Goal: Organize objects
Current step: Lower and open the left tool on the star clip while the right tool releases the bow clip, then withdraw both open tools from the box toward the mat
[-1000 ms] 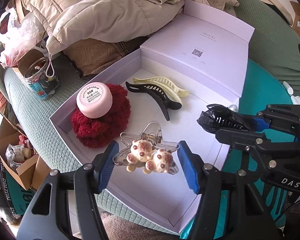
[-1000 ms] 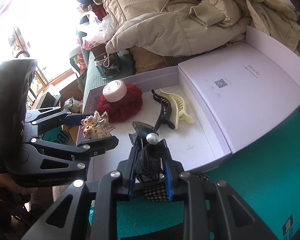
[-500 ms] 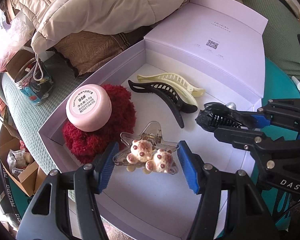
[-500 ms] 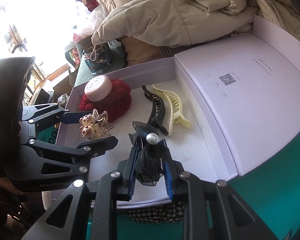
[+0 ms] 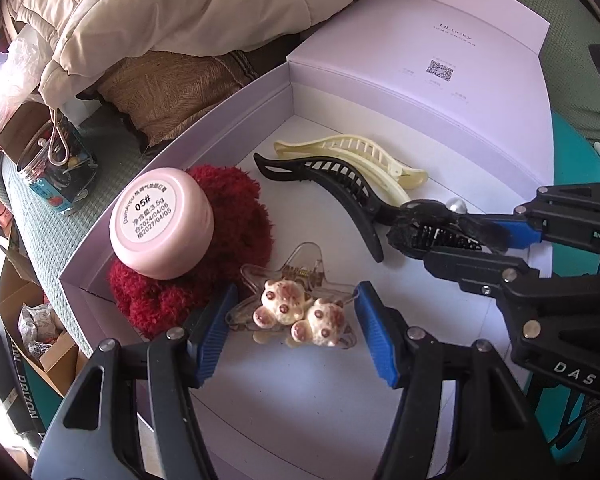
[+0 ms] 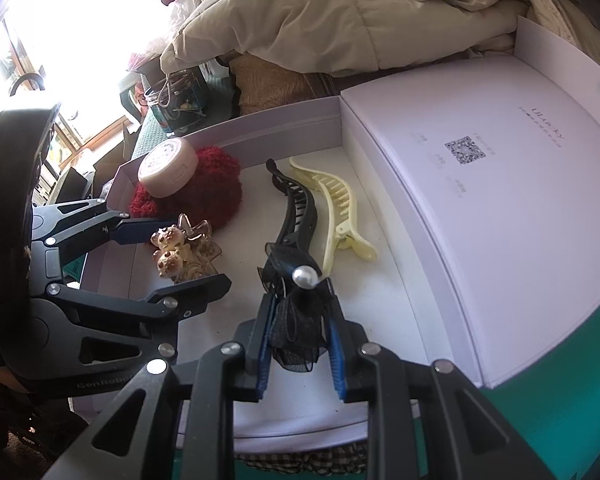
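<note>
Nearest the left wrist camera, the left gripper [image 5: 294, 316] is clamped on a clear star-shaped clip with 2 bear charms [image 5: 296, 312], its blue pads [image 5: 216, 332] pressing the clip's 2 side points. The clip hangs low over the white floor of the open lavender box [image 5: 172, 148]; whether it touches the floor I cannot tell.

At 2 o'clock from it, the right gripper [image 5: 436, 232] has its jaws nearly together, pinched on a black mesh bow clip with a pearl [image 5: 424, 228]. In the right wrist view the same bow clip [image 6: 296, 316] sits between that gripper's [image 6: 298, 320] blue pads, pearl uppermost, over the box floor near its front edge.

Just beyond, at 12 o'clock, a black banana clip [image 5: 340, 184] lies on the floor, its thick end close under the bow clip. A cream banana clip [image 5: 360, 156] lies alongside it on the far side, touching it.

At 10 o'clock from the bear clip, a dark red fuzzy scrunchie [image 5: 228, 240] fills the box's left corner, with a pink round jar [image 5: 162, 222] resting on it, label up. The scrunchie lies just beside the left pad.

Farther out, the box's hinged lid [image 5: 440, 72] lies open at 1 o'clock, with a QR code printed on it. Beyond the box, at 11 o'clock, a beige padded jacket [image 5: 188, 8] is heaped, and at 9 o'clock a clear container of small items [image 5: 56, 168] stands on green fabric.
</note>
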A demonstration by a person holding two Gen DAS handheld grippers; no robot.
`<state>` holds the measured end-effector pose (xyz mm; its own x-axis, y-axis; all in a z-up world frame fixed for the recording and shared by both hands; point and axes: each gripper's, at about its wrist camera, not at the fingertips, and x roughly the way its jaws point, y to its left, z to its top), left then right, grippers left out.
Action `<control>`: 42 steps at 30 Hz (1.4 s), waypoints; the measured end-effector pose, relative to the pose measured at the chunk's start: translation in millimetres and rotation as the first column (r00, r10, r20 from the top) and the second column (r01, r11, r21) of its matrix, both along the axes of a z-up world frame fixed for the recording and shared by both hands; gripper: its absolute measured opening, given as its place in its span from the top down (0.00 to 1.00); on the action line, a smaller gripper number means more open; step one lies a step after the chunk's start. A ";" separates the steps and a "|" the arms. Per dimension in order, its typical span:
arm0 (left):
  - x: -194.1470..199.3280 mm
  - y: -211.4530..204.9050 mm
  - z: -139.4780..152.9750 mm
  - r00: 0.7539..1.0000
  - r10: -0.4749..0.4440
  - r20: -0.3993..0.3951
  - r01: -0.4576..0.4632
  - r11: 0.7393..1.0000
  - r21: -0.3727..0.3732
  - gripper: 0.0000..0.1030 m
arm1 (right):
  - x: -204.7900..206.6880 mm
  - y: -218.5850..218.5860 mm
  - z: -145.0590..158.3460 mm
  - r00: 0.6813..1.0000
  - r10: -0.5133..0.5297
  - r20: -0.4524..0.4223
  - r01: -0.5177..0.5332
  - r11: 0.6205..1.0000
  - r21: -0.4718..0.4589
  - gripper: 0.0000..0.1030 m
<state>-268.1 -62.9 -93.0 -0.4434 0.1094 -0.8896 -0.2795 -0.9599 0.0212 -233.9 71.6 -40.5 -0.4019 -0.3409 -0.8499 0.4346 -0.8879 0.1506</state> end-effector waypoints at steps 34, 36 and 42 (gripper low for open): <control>16.6 -11.9 37.7 0.999 0.021 -0.041 -0.021 1.000 0.009 0.32 | 14.6 11.2 26.3 0.999 -0.044 -0.030 0.045 0.997 0.056 0.61; 21.8 -13.0 45.7 0.998 0.029 -0.051 -0.028 0.999 0.020 0.32 | 18.7 12.9 32.6 0.998 -0.048 -0.044 0.050 0.997 0.053 0.61; 44.6 -12.0 74.3 0.995 0.047 -0.088 -0.045 0.998 0.032 0.32 | 32.2 12.4 54.9 0.994 -0.056 -0.089 0.060 0.997 0.046 0.61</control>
<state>-223.6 -74.9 -18.7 -0.5256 0.1132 -0.8432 -0.2332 -0.9723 0.0148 -201.6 84.0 14.4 -0.4936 -0.2738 -0.8255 0.3919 -0.9173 0.0699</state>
